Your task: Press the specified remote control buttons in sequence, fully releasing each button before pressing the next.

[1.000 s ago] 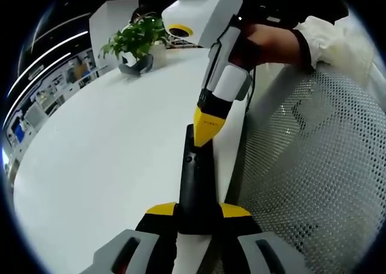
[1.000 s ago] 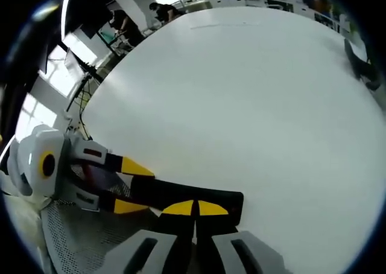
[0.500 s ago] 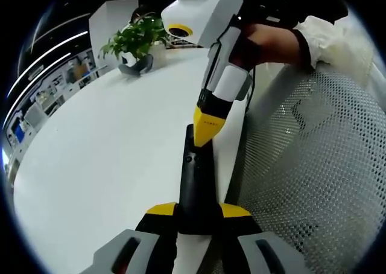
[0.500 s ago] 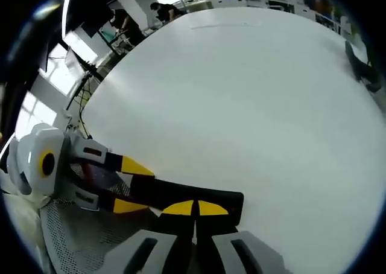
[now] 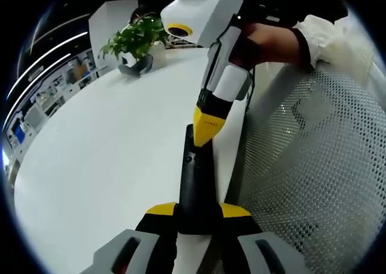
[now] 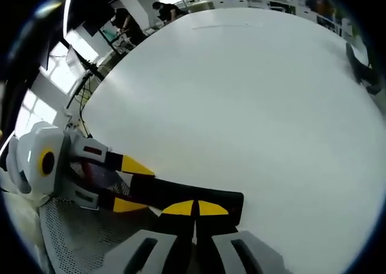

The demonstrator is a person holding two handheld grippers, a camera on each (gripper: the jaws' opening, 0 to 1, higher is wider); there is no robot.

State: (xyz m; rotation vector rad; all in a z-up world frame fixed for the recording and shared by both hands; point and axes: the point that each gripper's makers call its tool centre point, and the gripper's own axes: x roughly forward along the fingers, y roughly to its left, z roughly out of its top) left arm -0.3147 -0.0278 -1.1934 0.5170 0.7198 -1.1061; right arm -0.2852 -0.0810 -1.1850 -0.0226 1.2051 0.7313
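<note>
My left gripper (image 5: 198, 212) pinches the near end of the remote (image 5: 196, 183), one yellow tip on each side of the black body. The remote lies lengthwise along the table (image 5: 108, 159) edge, pointing away from me, with the mesh chair (image 5: 307, 165) just beside it.

My right gripper (image 5: 209, 129) comes down from above in the left gripper view, jaws pressed together into a single yellow point. That point rests on the far part of the remote, just beyond a small round button (image 5: 190, 159). In the right gripper view the same closed tips (image 6: 194, 208) sit on the remote (image 6: 181, 197) near its free end, and the left gripper (image 6: 123, 183) holds the other end from the left.

Change over the last second: none that I can find. Both views match the earlier ones almost exactly; the grip, the contact point and the remote's position are as they were. Only a slight shift shows at the far rim of the right gripper view.

Judgement: this reads as a held press, or a pause on the button before release. I cannot tell from the pictures whether the button under the tip is actually depressed. The task requires full release before the next press, so the next move should lift the right tips clear of the remote. The left hold looks firm enough to resist that. The plant (image 5: 134, 41) stands well apart at the far edge.
</note>
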